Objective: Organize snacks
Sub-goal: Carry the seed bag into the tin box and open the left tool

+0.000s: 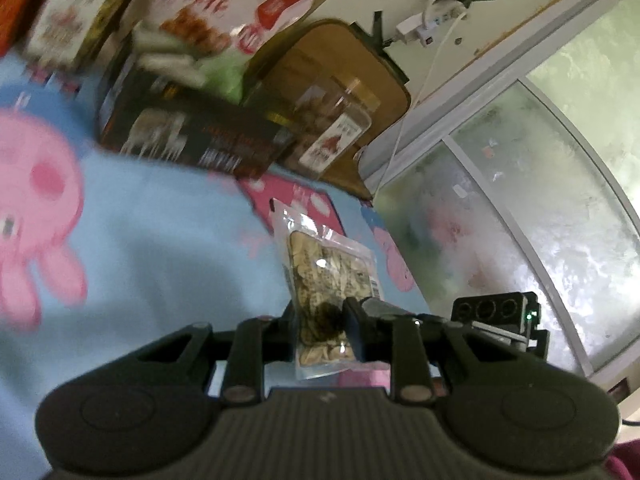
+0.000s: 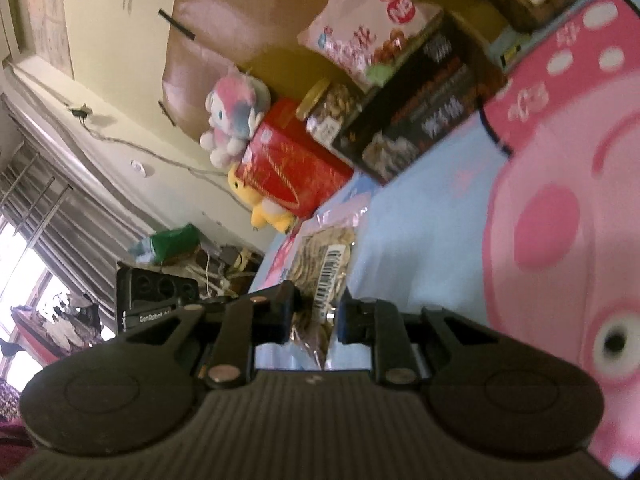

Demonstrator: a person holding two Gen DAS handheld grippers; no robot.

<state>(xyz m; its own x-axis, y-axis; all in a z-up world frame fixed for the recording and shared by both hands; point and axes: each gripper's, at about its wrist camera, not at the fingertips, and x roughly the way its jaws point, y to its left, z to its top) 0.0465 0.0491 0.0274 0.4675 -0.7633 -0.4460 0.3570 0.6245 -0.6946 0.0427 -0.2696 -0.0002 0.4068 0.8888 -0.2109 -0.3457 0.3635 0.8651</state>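
My left gripper (image 1: 320, 316) is shut on a clear packet of pale seeds (image 1: 328, 264), which stands up between its fingers above the blue cartoon-pig blanket (image 1: 140, 220). In the right wrist view my right gripper (image 2: 316, 312) is shut on a second clear seed packet (image 2: 324, 252) with a barcode label, held over the same blanket (image 2: 420, 220). Snacks are stacked at the far edge: a black box (image 1: 192, 136), a white and red bag (image 1: 224, 12) and a clear jar of nuts (image 1: 332, 124). The right wrist view also shows the black box (image 2: 420, 108), the bag (image 2: 368, 28) and the jar (image 2: 332, 108).
A red gift box (image 2: 288, 168) lies beside the jar, with a pink plush toy (image 2: 234, 112) and a yellow one (image 2: 264, 208) next to it. A brown board (image 1: 344, 72) leans on the wall behind the jar. Frosted glass panels (image 1: 520, 220) stand at the right.
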